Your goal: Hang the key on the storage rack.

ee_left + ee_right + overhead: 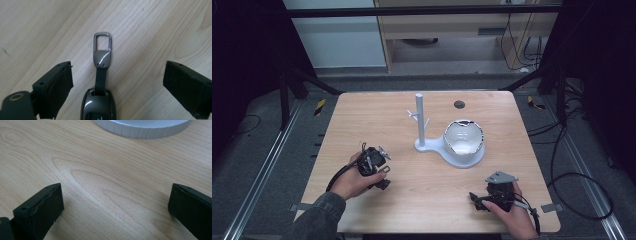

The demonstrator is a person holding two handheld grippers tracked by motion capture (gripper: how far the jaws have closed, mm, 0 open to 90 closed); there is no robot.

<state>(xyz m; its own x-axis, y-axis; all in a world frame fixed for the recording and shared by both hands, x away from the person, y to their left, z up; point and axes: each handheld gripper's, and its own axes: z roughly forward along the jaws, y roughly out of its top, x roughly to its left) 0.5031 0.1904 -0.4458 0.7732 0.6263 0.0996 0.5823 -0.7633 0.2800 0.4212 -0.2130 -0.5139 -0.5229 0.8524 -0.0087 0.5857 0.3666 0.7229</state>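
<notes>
The left gripper (pixel 117 82) hovers low over the wooden table (pixel 362 125), tilted down, its black jaws spread wide on either side of a key fob (pixel 100 100) lying flat on the pale grain. The key fob has a glossy dark body, a dark strap and a brushed metal clasp with a rectangular loop. The right gripper (pixel 116 207) rests near the table's front edge, jaws spread, facing the ribbed white stand base (pixel 142 127)

Key fob (pixel 98 107) – dark grey, glossy, lay flat on wooden table between open jaws of left gripper (pixel 117 82), touching neither. Short black strap ran from its top to grey metal clip (pixel 102 50) with open rectangular loop – clip pointed away, slightly tilted.
</notes>
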